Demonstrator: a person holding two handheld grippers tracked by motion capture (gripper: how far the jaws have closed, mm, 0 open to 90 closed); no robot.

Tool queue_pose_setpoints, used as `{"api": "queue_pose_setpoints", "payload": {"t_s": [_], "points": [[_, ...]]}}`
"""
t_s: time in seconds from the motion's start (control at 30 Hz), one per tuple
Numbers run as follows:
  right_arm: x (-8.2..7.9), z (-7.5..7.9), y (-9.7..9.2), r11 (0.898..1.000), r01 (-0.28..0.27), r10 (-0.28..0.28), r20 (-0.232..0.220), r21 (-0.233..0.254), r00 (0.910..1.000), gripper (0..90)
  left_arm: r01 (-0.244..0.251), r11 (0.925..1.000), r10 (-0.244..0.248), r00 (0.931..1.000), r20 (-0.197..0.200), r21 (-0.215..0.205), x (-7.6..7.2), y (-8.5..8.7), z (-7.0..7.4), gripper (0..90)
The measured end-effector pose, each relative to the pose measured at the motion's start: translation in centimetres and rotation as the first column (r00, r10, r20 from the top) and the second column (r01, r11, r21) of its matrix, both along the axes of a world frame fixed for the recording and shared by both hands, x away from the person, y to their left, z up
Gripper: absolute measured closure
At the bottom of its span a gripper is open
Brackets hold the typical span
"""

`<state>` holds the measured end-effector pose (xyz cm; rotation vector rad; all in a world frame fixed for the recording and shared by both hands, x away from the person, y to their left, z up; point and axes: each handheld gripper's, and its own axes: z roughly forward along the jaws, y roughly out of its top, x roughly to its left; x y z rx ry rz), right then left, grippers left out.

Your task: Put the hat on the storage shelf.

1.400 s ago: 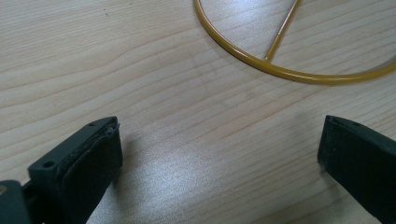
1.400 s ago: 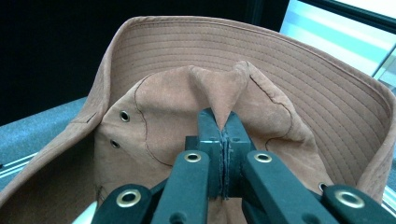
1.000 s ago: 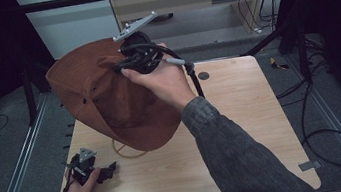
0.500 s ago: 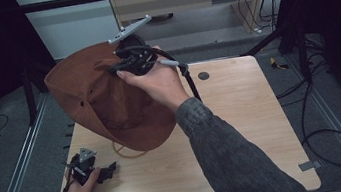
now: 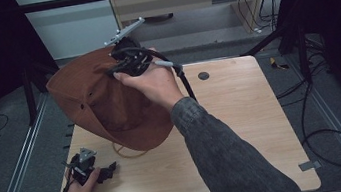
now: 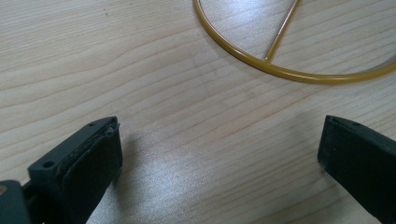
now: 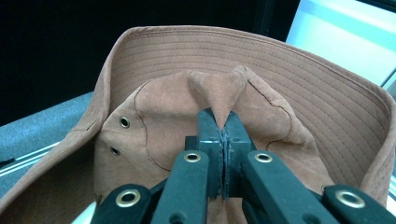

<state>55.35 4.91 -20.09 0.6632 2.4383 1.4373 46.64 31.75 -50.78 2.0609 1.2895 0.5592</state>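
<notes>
A brown bucket hat [image 5: 104,103] hangs above the table's back left part. My right gripper [image 5: 128,64] is shut on a pinch of its crown cloth. In the right gripper view the hat [image 7: 196,93] shows its stitched brim and two metal eyelets, and the right gripper [image 7: 223,121] has both jaws pressed together on a fold of the fabric. My left gripper [image 5: 108,169] rests low over the table's front left corner. In the left gripper view the left gripper [image 6: 219,149] stands open with bare wood between its pads. A thin yellow wire ring [image 6: 280,70] lies just ahead of it.
The wooden table [image 5: 242,116] has a round black grommet hole [image 5: 203,75] near its back edge. The yellow ring [image 5: 128,152] lies under the hat's lower edge. Metal rails run along the floor on both sides, and cables lie on the floor at the right.
The right hand has carried the hat slightly left and back, and the hat has swung a little. The left gripper has kept still.
</notes>
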Motion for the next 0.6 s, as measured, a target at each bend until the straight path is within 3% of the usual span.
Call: {"api": "queue_pose_setpoints", "payload": {"t_s": [0.6], "points": [[0.4, -1.3, 2.2, 0.997, -0.006, 0.005, -0.009, -0.076, 0.9999, 88.4, 0.001, 1.0, -0.001, 1.0, 0.0, -0.001, 0.0, 0.0, 0.0, 0.0]]}}
